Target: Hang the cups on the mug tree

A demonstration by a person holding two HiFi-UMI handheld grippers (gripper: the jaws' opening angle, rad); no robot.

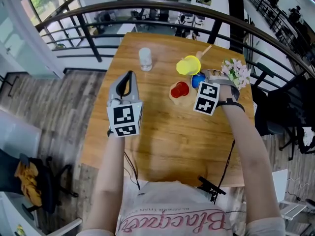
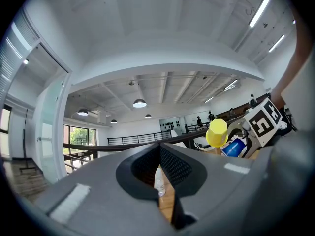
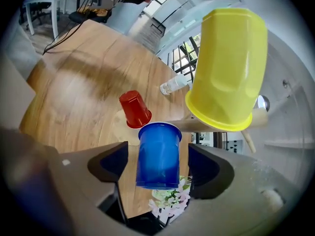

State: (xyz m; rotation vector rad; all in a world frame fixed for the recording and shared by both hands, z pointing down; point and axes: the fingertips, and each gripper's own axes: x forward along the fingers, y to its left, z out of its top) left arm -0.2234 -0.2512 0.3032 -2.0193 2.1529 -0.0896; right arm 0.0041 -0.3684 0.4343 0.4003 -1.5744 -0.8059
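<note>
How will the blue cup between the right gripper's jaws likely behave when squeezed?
The blue cup looks like thin-walled plastic: probably light, and likely to flex under a firm squeeze. Its smooth, tapered wall may slip from the jaws.

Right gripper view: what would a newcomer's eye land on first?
The big yellow cup, upside down on a wooden peg at upper right, dominates the view. Just below it, a blue cup sits between the jaws of the right gripper, which stand apart with a gap on each side. A small red cup shows behind it, over the wooden table.
</note>
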